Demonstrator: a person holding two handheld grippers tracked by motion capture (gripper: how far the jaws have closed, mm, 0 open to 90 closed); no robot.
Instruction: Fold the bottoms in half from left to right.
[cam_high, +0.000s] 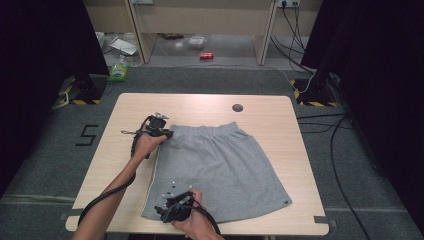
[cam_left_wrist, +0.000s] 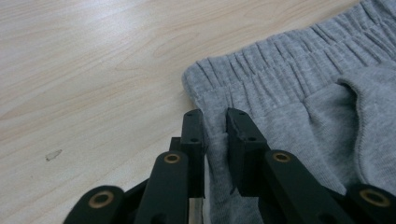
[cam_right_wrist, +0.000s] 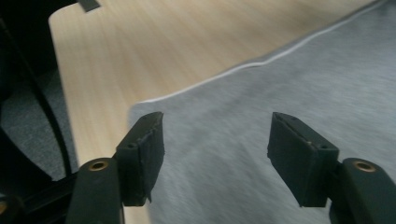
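Grey shorts (cam_high: 220, 170) lie flat on the counter (cam_high: 280, 120), waistband at the far end and hem toward the person. The left gripper (cam_left_wrist: 215, 116) sits at the waistband corner: its jaws stand nearly together with a ridge of the side edge pinched up between them, so they look closed on the cloth just behind the elastic. In the high view that gripper (cam_high: 159, 131) rests at the shorts' far left corner. The right gripper (cam_right_wrist: 215, 135) hovers over the near left hem corner with its jaws wide apart; grey cloth lies between and ahead of them, the white-trimmed side edge runs off beyond the left jaw, and bare wood lies past that. I cannot tell whether the tips touch the cloth yet.

The shorts are likely light, soft jersey — limp, not slippery, nothing to break. They will sag and fold wherever unsupported, so a single corner lifted will drag the rest. The gathered waistband is the thickest, firmest hold; the hem is thinner, and the jaws should bite both layers right at the corner, close behind the seam, or one layer may slip free
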